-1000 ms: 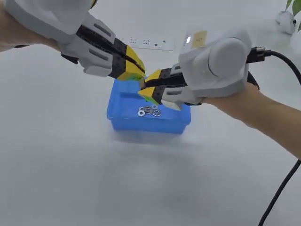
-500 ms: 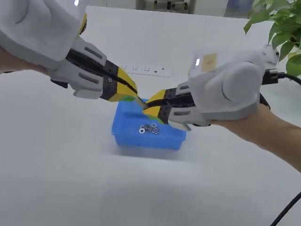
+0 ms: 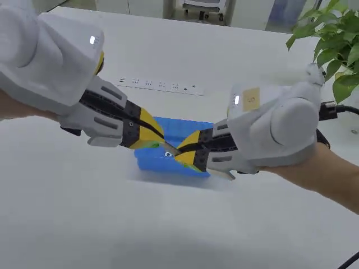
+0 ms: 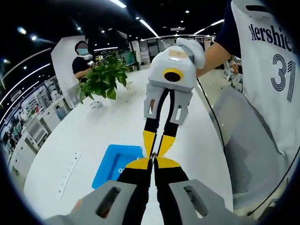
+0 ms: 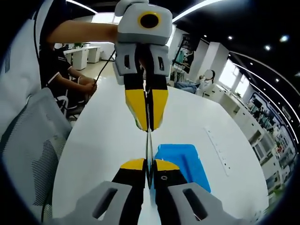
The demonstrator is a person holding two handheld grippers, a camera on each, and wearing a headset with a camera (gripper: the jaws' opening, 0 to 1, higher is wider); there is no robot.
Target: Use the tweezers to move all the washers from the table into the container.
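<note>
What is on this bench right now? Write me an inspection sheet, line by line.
Surface: white table.
Job's things: blue container, its inside hidden by the tongs; tweezers spanning both tongs.
Clutter: power strip.
Grippers: left tongs and right tongs both shut on the tweezers, tip to tip near the container.
Cables: black cable at the right gripper's rear.
Surroundings: potted plant; office, seated person.

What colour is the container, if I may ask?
The container is blue, clearest in the right gripper view.
</note>
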